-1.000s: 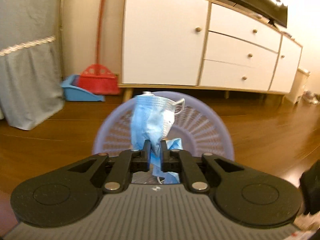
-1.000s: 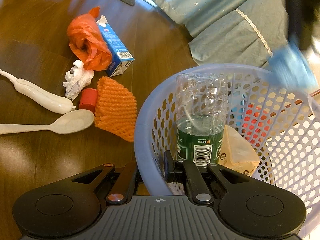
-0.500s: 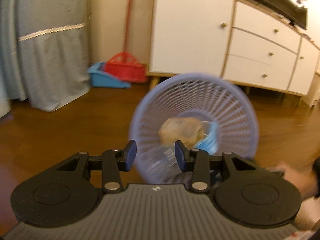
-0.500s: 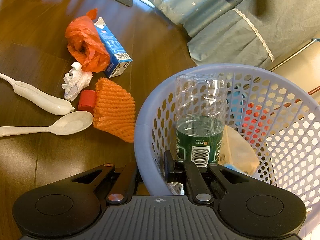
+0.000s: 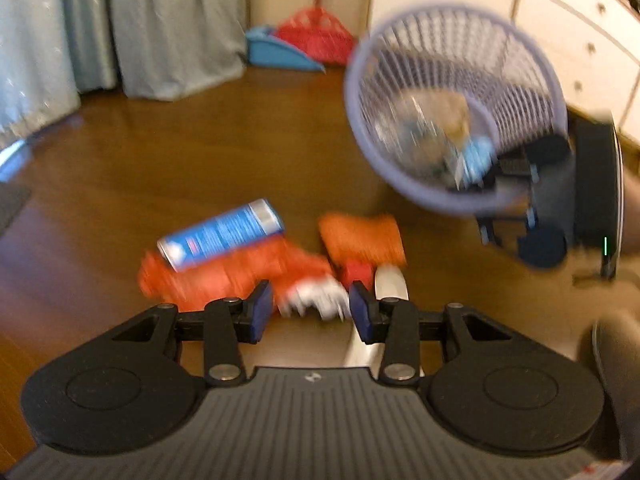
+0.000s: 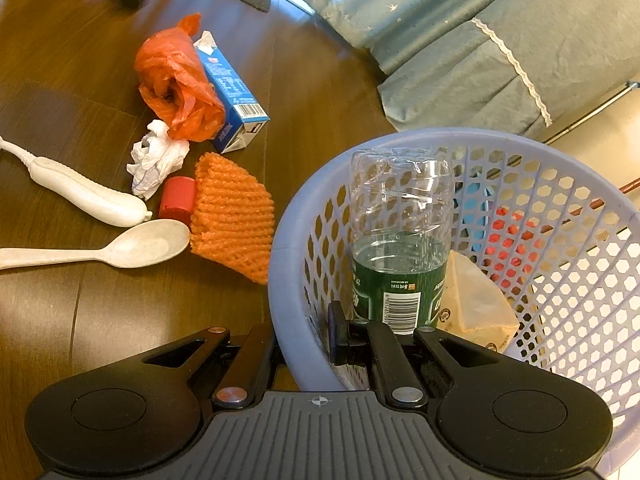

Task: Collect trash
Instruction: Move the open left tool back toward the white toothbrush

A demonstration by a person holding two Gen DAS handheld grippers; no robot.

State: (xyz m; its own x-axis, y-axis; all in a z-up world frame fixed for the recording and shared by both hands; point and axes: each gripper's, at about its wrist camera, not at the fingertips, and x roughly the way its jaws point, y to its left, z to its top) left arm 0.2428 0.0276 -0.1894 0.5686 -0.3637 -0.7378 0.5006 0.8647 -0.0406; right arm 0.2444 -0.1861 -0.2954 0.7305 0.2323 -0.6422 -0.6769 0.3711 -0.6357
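The left gripper (image 5: 311, 312) hangs above the wooden floor (image 6: 100, 80) with its jaws spread wide and nothing between them; through the gap shows a crumpled white tissue (image 5: 316, 300), blurred in this view. Around it on the floor lie an orange plastic bag (image 5: 224, 276), a blue carton (image 5: 220, 236) resting against the bag, an orange foam net (image 5: 362, 236), a red cap (image 5: 358, 274) and the bowl of a pale spoon (image 5: 390, 284); the right wrist view shows the same heap sharply, with a white handled utensil (image 6: 84, 192) beside the tissue and the spoon.

The right gripper (image 6: 304, 344) is clamped on the rim of the lavender basket (image 6: 288, 264), one finger outside the wall and the other inside; the basket is tilted toward the heap, and whether it touches the floor cannot be told. Inside it stands a clear plastic bottle (image 6: 400, 240) with a green label, bottom end up, and next to it a tan paper wrapper (image 6: 476, 300); the left view also catches a blue scrap (image 5: 476, 156) among the contents, too smeared to name. Grey-blue fabric (image 6: 500, 40) hangs behind the basket; a red broom and a blue dustpan (image 5: 276, 52) sit by the wall.
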